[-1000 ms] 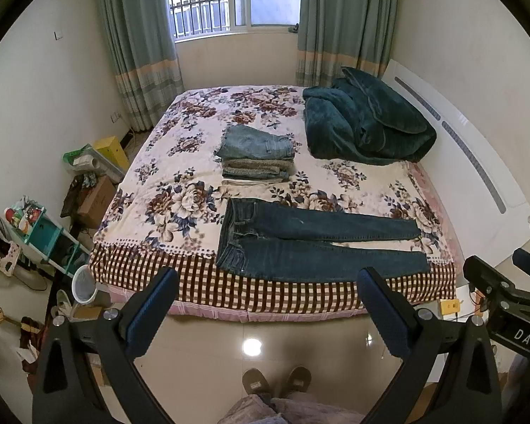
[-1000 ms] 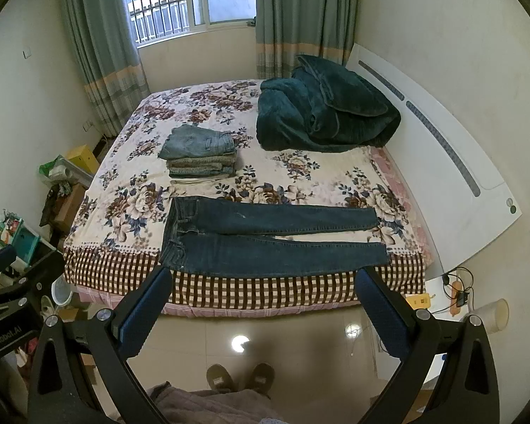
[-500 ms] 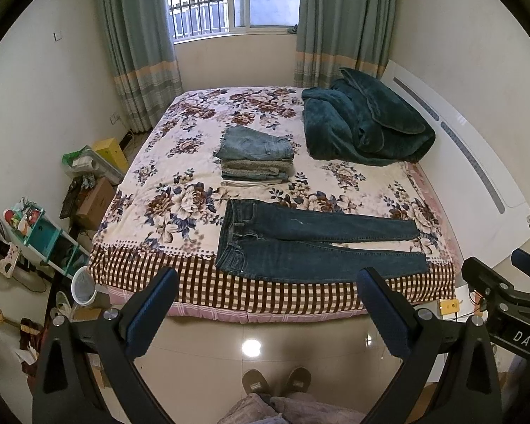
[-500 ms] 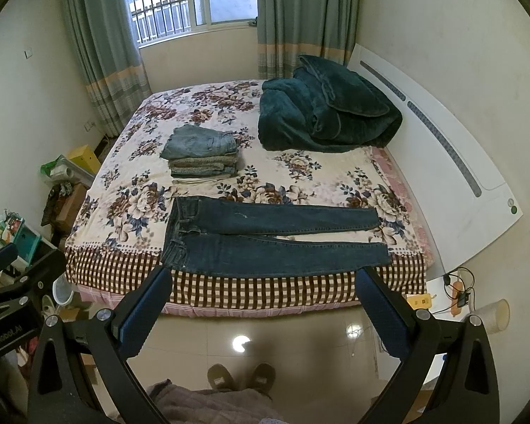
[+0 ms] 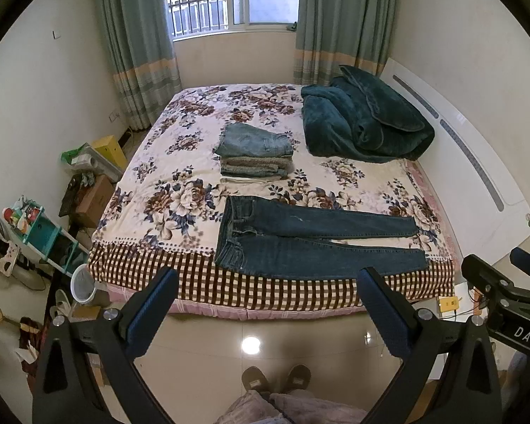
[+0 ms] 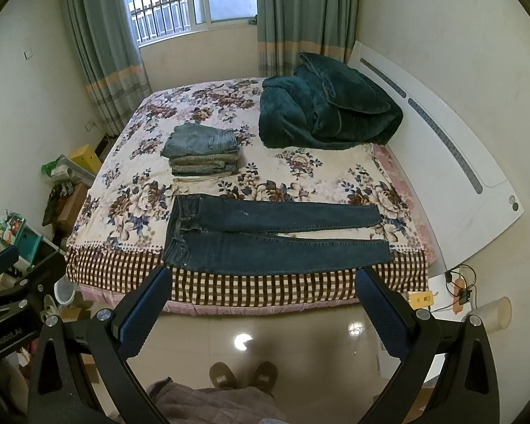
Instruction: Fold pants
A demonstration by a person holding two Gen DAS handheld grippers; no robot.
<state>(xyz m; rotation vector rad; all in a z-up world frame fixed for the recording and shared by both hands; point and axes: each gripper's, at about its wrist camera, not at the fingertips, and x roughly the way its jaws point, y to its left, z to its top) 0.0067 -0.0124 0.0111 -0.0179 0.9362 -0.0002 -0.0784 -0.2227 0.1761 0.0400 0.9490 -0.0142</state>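
Dark blue jeans (image 5: 311, 240) lie flat along the near edge of the bed, waistband to the left, legs to the right; they also show in the right wrist view (image 6: 265, 236). My left gripper (image 5: 266, 282) is open and empty, held above the floor short of the bed. My right gripper (image 6: 259, 281) is open and empty too, at the same distance. Each gripper shows at the edge of the other's view.
A stack of folded jeans (image 5: 254, 153) sits mid-bed behind the pants. A dark green blanket (image 5: 364, 127) is heaped by the white headboard (image 5: 477, 162). Clutter, boxes and a teal shelf (image 5: 42, 229) line the left floor. A power strip and cup (image 6: 491, 314) are at the right.
Both grippers have drifted slightly; the bed sits a touch lower in view. Nothing was grasped or moved.
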